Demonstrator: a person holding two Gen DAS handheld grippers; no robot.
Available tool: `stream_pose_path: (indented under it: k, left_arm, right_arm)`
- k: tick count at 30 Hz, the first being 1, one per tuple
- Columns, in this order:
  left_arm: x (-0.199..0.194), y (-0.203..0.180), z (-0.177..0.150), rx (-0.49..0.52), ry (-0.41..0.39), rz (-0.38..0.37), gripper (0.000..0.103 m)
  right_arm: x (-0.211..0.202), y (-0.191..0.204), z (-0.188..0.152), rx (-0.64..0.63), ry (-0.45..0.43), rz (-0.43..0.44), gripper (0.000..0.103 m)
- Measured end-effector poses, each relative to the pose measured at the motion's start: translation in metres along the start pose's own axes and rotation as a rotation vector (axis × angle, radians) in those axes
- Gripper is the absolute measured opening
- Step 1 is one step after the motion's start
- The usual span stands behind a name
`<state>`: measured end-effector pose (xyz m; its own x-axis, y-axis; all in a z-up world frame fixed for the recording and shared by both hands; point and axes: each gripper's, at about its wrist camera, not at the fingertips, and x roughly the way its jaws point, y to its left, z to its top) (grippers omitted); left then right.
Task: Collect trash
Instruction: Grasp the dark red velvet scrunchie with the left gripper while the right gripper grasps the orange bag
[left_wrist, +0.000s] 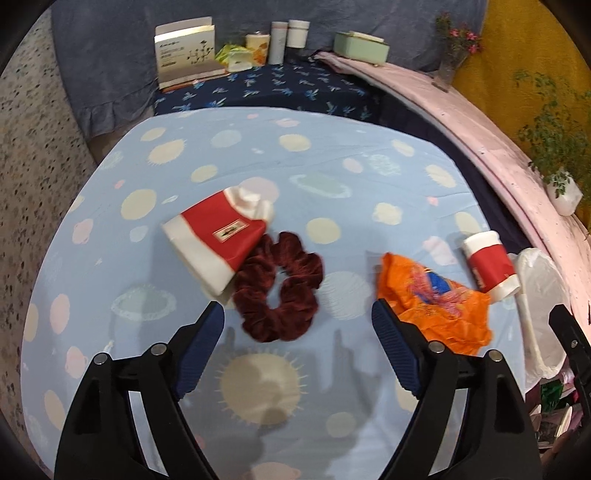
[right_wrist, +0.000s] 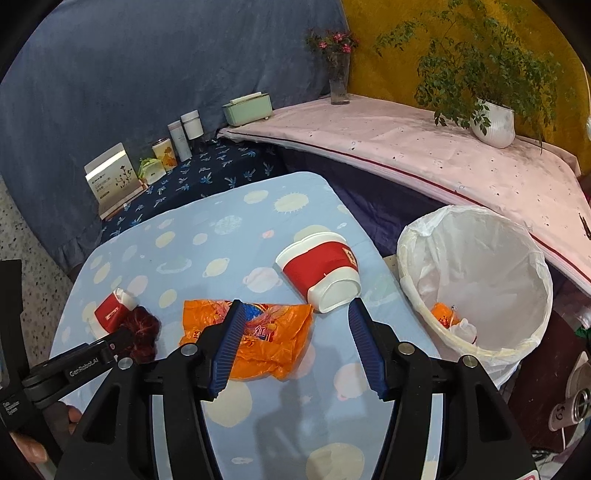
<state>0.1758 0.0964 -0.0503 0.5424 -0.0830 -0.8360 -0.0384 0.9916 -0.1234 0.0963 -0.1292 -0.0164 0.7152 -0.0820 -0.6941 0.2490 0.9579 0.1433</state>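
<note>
A crushed red-and-white paper cup (left_wrist: 218, 240) lies on the blue table cloth (left_wrist: 258, 155), touching a dark red scrunchie (left_wrist: 277, 288). My left gripper (left_wrist: 298, 317) is open and empty just above the scrunchie. An orange plastic wrapper (left_wrist: 439, 302) (right_wrist: 266, 336) lies to the right. A second red-and-white cup (right_wrist: 321, 273) (left_wrist: 489, 264) lies on its side near the table's right edge. My right gripper (right_wrist: 295, 317) is open and empty above the wrapper and near that cup. A bin with a white liner (right_wrist: 476, 280) stands right of the table and holds some trash.
At the back, a dark floral-cloth surface (left_wrist: 266, 85) carries a white box (left_wrist: 186, 51), tins and bottles (left_wrist: 279, 40), and a green box (left_wrist: 362, 46). A pink-covered ledge (right_wrist: 424, 144) holds a flower vase (right_wrist: 340, 77) and a potted plant (right_wrist: 493, 122).
</note>
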Motion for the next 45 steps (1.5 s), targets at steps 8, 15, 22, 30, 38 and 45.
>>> stream_pose_path:
  k: [8,15,22,30,38,45]
  left_arm:
    - [0.021,0.022,-0.008,-0.039,0.043,0.055,0.078]
    - [0.037,0.028,-0.008,-0.058,0.072,0.048,0.078]
    - [0.050,0.024,-0.007,-0.040,0.077,0.033,0.078]
    - [0.060,0.021,-0.008,-0.018,0.065,0.031,0.078]
    - [0.062,0.019,-0.008,-0.001,0.050,0.038,0.078]
    - [0.059,0.017,-0.008,0.011,0.043,0.006,0.060]
  right_arm:
    - [0.028,0.011,-0.015,-0.008,0.064,-0.003,0.057]
    - [0.054,0.007,-0.022,0.020,0.113,-0.013,0.057]
    - [0.076,0.008,-0.027,0.025,0.153,-0.018,0.057]
    - [0.096,0.015,-0.041,0.007,0.190,-0.023,0.051]
    - [0.096,0.020,-0.042,-0.019,0.176,-0.040,0.051]
    - [0.096,0.019,-0.041,-0.011,0.184,-0.030,0.046]
